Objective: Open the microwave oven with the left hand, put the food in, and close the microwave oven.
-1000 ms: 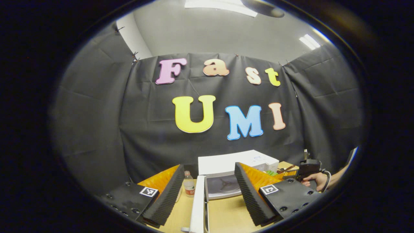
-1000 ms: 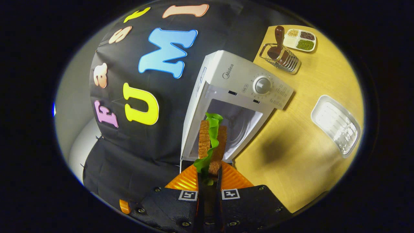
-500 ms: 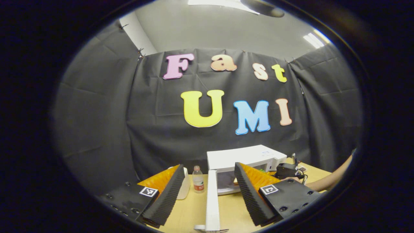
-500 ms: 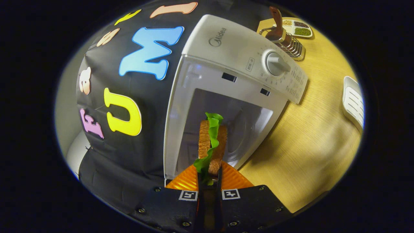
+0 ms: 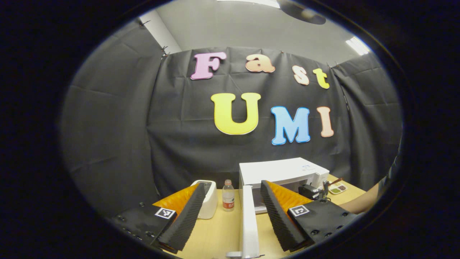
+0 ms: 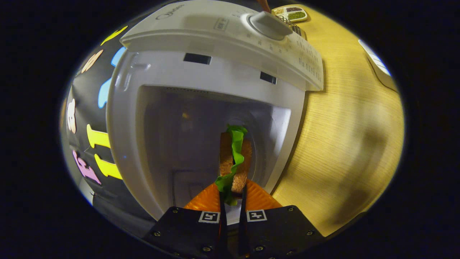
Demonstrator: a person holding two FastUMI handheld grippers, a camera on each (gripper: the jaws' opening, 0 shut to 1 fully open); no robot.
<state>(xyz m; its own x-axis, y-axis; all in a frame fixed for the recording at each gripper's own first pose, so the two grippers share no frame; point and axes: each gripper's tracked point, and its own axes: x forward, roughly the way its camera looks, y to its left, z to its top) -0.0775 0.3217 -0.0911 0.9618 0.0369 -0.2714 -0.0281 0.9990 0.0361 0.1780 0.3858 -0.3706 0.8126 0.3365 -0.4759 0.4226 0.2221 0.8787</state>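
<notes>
a: what is the right gripper doing?

b: in the right gripper view it sits at the bottom centre, fingers pressed close together on the sandwich, two toasted bread slices with a green lettuce leaf between. the sandwich stands on edge and pokes up into the middle of the frame, in front of the open mouth of the microwave

a: any writing to read?

b: the rules say not to read labels off, so i leave the printed marks on the top panel alone; the scale around the dial in the upper centre is too small to tell anyway. each gripper body carries a square black-and-white marker tag

a: and the left gripper?

b: in the left gripper view its fingers are spread wide at the bottom of the frame, gripping nothing. between them stands the white microwave door, seen edge-on and swung open (touching a finger or not, i cannot tell). the microwave body is behind it, right of centre, and the right gripper shows small at its front, lower right, with a person's forearm behind it

a: what else is on the table?

b: a clear bottle with a red label and a white appliance left of the microwave. in the right gripper view, a divided dish of grains at the top edge and a pale tray at the upper right
</notes>
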